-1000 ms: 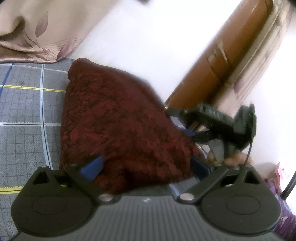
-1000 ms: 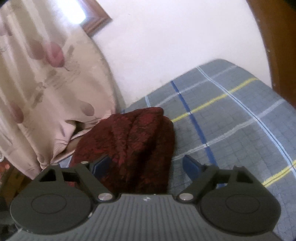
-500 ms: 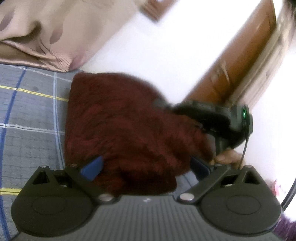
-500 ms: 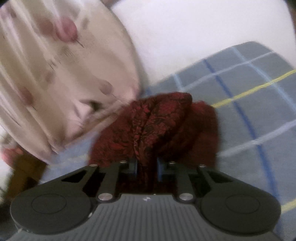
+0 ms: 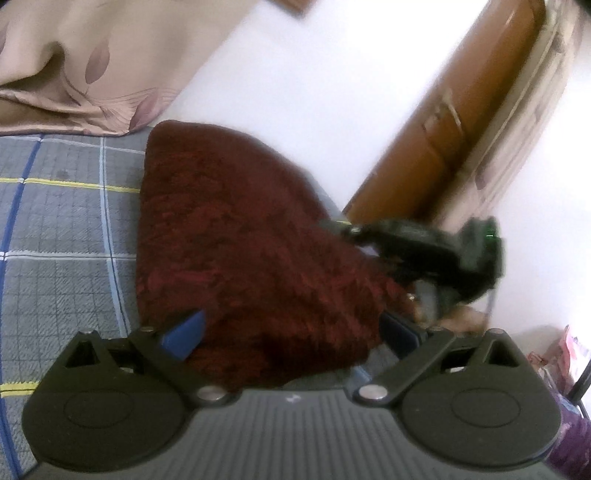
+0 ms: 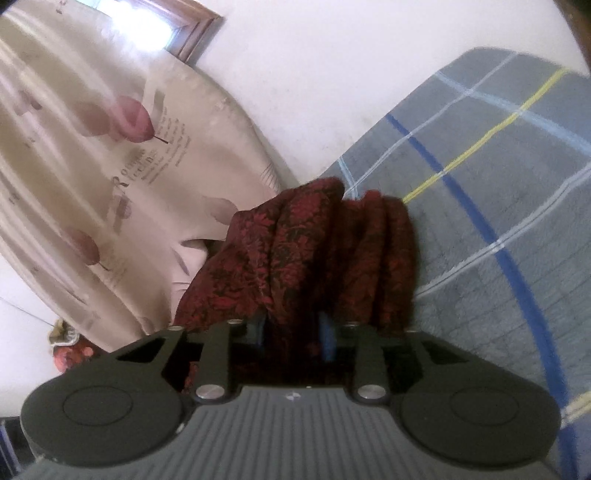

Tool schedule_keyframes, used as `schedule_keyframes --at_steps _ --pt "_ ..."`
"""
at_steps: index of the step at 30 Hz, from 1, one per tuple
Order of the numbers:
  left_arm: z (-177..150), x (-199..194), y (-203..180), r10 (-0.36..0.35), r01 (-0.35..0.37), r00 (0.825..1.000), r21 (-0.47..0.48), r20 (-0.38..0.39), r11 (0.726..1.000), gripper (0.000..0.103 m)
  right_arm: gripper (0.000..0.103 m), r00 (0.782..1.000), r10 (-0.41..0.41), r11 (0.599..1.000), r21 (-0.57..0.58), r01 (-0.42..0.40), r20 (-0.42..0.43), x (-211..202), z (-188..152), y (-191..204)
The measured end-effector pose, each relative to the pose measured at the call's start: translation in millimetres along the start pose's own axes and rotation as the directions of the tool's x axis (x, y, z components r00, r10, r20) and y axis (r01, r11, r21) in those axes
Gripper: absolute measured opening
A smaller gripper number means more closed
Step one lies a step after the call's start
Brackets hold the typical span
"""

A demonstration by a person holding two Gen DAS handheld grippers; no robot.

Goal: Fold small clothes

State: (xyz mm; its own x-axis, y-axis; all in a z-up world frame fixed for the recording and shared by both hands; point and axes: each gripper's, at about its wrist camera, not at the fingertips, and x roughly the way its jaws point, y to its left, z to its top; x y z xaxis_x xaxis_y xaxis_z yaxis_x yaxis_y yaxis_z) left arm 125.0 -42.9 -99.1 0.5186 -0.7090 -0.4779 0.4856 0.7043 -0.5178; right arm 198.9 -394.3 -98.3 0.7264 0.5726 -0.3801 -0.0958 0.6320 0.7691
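Cloth: the cloth (image 6: 314, 254) lies on my plaid sheet (image 6: 498, 206), now bunched into ridges.
Right claw: my right claw (image 6: 293, 332), wide a second ago, clamped a fold and is now easing open around it.
Left claw: my left claw (image 5: 291, 332) stays wide, straddling the near edge.

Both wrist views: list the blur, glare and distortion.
Left wrist view: the right gripper is motion-smeared, the wall blown out white. Right wrist view: glare at the window, soft curtain, fisheye bending the bedsheet stripes; the red cloth stays fairly sharp.
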Motion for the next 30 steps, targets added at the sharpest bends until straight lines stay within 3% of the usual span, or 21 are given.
schedule_keyframes --at_steps 2,4,7,8,9,10,13,15,18,22,26,30 --pt "-1 -1 2 -0.008 0.008 1.0 -0.015 0.006 1.0 0.101 0.043 1.0 -0.01 0.999 -0.044 0.01 -0.012 -10 2 12" --pt "-2 -1 3 -0.012 0.012 1.0 -0.022 0.009 1.0 0.101 0.063 0.999 -0.026 0.997 -0.071 0.024 -0.028 -18 1 24" --pt "-3 -2 2 -0.009 0.009 1.0 -0.01 0.01 1.0 0.101 0.063 0.997 -0.056 0.988 -0.146 0.048 -0.046 -28 -11 42" --pt "-3 -3 2 -0.01 0.01 1.0 -0.01 0.013 1.0 0.101 0.062 0.996 -0.064 0.984 -0.17 0.053 -0.059 -31 -16 45" --pt "-4 -3 2 -0.017 0.017 1.0 -0.012 0.015 1.0 0.101 0.043 0.994 -0.081 0.978 -0.198 0.066 -0.07 -33 -22 49" --pt "-4 -3 2 -0.018 0.018 1.0 -0.011 0.016 1.0 0.101 0.017 0.99 -0.114 0.97 -0.225 0.094 -0.079 -33 -29 51" --pt "-6 -5 -3 -0.003 0.002 1.0 0.025 0.014 1.0 0.101 0.016 0.985 -0.152 0.981 -0.136 0.14 -0.082 -30 -39 29" --pt "-7 -7 -5 0.009 -0.009 1.0 0.044 0.013 0.999 0.101 0.016 0.991 -0.11 0.994 -0.02 0.109 -0.078 -29 -44 7" --pt "-6 -6 -6 0.028 -0.028 1.0 0.066 0.0 0.997 0.101 0.015 0.997 -0.06 0.997 0.046 0.062 -0.053 -30 -50 -6" --pt "-4 1 -12 0.063 -0.061 0.998 0.102 -0.018 0.993 0.101 0.017 0.993 -0.101 0.993 -0.059 0.097 -0.055 -27 -53 9" --pt "-4 5 -19 0.109 -0.104 0.994 0.135 -0.028 0.985 0.101 0.017 0.991 -0.116 0.99 -0.089 0.11 -0.072 -28 -47 14" --pt "-5 8 -24 0.143 -0.135 0.989 0.173 -0.032 0.976 0.101 0.029 0.988 -0.139 0.98 -0.152 0.127 -0.073 -31 -39 27"
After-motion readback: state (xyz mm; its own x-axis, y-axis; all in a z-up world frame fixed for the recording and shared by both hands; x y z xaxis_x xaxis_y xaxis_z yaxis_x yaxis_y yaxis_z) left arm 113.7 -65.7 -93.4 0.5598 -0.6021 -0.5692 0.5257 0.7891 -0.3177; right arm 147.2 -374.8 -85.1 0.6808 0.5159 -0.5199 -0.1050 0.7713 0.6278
